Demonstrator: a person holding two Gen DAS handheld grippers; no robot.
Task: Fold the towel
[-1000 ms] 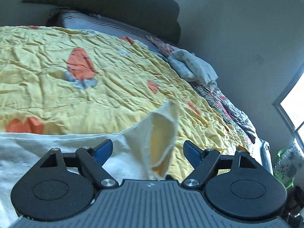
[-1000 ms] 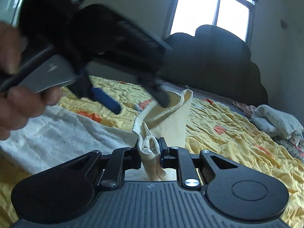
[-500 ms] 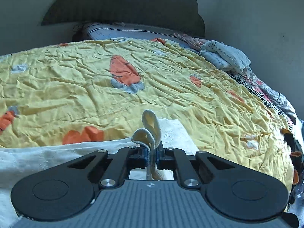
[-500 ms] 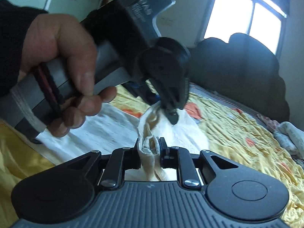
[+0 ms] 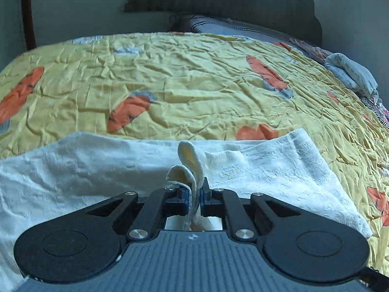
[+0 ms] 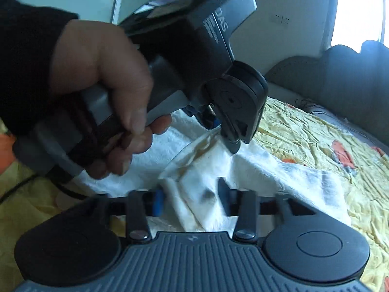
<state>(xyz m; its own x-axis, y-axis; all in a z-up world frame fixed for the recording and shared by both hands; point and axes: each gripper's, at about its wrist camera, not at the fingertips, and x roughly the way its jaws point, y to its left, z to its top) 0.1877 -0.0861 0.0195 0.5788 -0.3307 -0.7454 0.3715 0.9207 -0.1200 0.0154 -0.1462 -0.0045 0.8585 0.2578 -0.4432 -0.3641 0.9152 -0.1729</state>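
Observation:
A white textured towel (image 5: 267, 165) lies spread across the near part of a yellow bedspread (image 5: 194, 77). My left gripper (image 5: 194, 194) is shut on a bunched towel corner, whose cream edge curls up above the fingers. In the right wrist view the towel (image 6: 279, 177) lies rumpled, and my right gripper (image 6: 192, 202) stands open, its fingers either side of a towel fold without pinching it. The left gripper (image 6: 228, 138), held by a hand (image 6: 109, 92), pinches the towel just beyond.
The bedspread (image 6: 316, 131) carries orange carrot prints. A dark headboard (image 5: 231, 2) and grey pillow (image 5: 238, 29) stand at the far end. Folded clothes (image 5: 350, 75) are piled at the right edge. A bright window (image 6: 357, 9) is at upper right.
My left gripper went from open to shut on the towel corner and has turned left. My right gripper, shut on the towel until half a second ago, has opened and let it go.

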